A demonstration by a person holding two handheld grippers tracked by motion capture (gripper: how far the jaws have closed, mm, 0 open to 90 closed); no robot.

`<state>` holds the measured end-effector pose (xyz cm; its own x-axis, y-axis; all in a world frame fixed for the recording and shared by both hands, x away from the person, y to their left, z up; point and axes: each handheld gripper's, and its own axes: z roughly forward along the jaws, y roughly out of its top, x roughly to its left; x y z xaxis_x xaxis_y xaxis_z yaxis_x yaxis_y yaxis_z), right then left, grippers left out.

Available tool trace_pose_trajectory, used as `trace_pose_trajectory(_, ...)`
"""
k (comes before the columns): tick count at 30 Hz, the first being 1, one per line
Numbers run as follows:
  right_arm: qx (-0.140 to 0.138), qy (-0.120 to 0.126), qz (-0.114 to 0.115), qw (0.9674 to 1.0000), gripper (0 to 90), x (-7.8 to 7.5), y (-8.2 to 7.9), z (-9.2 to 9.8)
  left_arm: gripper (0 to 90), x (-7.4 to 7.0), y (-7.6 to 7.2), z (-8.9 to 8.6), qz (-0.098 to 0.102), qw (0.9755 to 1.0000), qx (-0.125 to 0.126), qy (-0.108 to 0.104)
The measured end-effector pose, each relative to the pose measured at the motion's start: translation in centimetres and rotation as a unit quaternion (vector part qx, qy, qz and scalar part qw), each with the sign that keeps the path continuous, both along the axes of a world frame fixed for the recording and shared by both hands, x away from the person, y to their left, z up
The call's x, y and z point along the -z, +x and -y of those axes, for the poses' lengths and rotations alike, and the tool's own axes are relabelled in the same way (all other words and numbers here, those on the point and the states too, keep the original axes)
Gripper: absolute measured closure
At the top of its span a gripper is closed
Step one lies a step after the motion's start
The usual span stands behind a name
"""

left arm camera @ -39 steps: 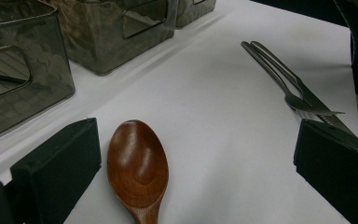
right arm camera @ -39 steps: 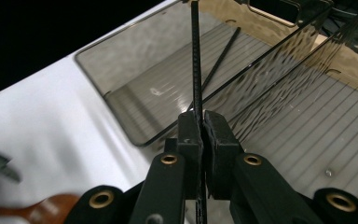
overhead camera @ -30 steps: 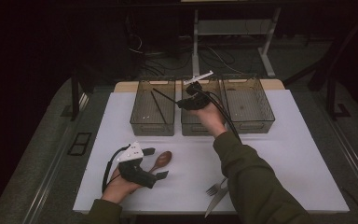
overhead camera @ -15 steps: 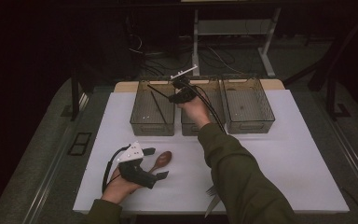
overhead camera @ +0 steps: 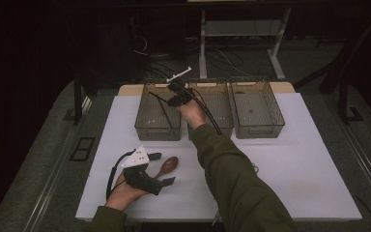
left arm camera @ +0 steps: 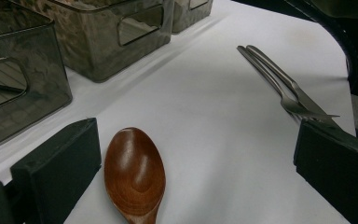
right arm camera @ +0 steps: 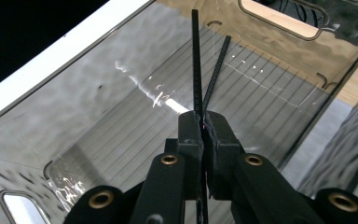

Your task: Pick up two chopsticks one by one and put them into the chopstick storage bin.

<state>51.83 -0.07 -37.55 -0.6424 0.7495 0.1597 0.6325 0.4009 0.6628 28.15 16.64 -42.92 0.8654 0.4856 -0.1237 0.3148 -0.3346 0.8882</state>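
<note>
right tongs (right arm camera: 204, 122) clamped on black chopsticks (right arm camera: 196, 60) over left bin (overhead camera: 157, 118); left tongs (left arm camera: 191, 163) apart around wooden spoon (left arm camera: 134, 173) on surface (overhead camera: 290, 164).

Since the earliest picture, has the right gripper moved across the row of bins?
Yes. The right gripper, shut on black chopsticks, has shifted left from the middle bin to over the left bin.

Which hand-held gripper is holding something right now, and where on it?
The right hand-held gripper clamps a pair of black chopsticks near one end; the left hand-held gripper holds nothing.
</note>
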Motion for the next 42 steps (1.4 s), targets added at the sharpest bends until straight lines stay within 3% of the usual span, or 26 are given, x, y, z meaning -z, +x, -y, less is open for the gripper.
trace_pose_trajectory(8, -0.003, 0.016, 0.0, 0.9999, 68.7, -0.6, -0.1, 0.4, 0.0, 0.0, 0.0, 0.1, 0.0, 1.0, 0.001, 0.0)
trace_pose_trajectory(14, -0.034, 0.043, -0.014, 0.9984, 56.0, -1.4, -0.6, 1.2, 0.0, 0.1, 0.1, 0.1, -0.002, 1.0, 0.001, 0.001)
trace_pose_trajectory(19, -0.057, 0.049, -0.004, 0.9972, 46.1, -1.8, -1.4, 2.2, 0.0, 0.1, 0.1, 0.1, 0.001, 1.0, 0.003, 0.006)
trace_pose_trajectory(31, -0.082, 0.065, 0.031, 0.9941, 35.0, -2.8, -3.9, 6.0, 0.0, 0.1, -0.1, -0.1, -0.003, 0.9999, -0.006, 0.01)
trace_pose_trajectory(42, -0.091, 0.084, 0.059, 0.9906, 33.2, -3.9, -6.8, 9.9, 0.0, 0.2, -0.2, 0.0, -0.005, 0.9998, -0.011, 0.017)
